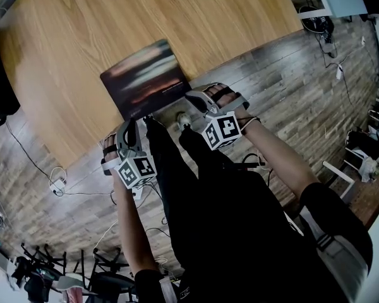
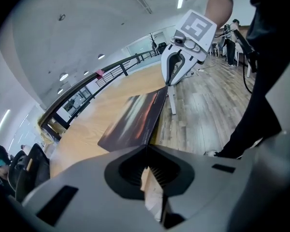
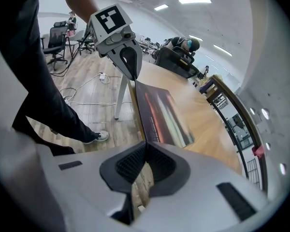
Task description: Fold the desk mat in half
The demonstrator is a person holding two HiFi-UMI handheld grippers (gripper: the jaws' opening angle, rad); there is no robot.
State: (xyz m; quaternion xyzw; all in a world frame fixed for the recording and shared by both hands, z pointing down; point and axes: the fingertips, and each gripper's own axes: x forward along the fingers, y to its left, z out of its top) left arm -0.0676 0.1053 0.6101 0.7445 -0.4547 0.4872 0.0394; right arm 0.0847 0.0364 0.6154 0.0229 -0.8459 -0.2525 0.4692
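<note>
Wood tabletop (image 1: pixel 63 55), desk mat (image 1: pixel 145 77) at near edge.
Pinched at near corners by left claw (image 2: pixel 146 146) and right claw (image 3: pixel 146 143); looks thin, light, floppy, best lifted there.

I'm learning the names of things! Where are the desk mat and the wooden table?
desk mat (image 1: pixel 145 77): head view, middle of its printed top.
wooden table (image 1: pixel 82 30): head view, bare wood of its top.

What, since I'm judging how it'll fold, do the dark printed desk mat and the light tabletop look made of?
Dark printed desk mat: probably thin rubber or fabric-topped foam; sheet-thin edge, soft sheen. Light brown table: wood or wood-look laminate; smooth, streaky grain.
</note>
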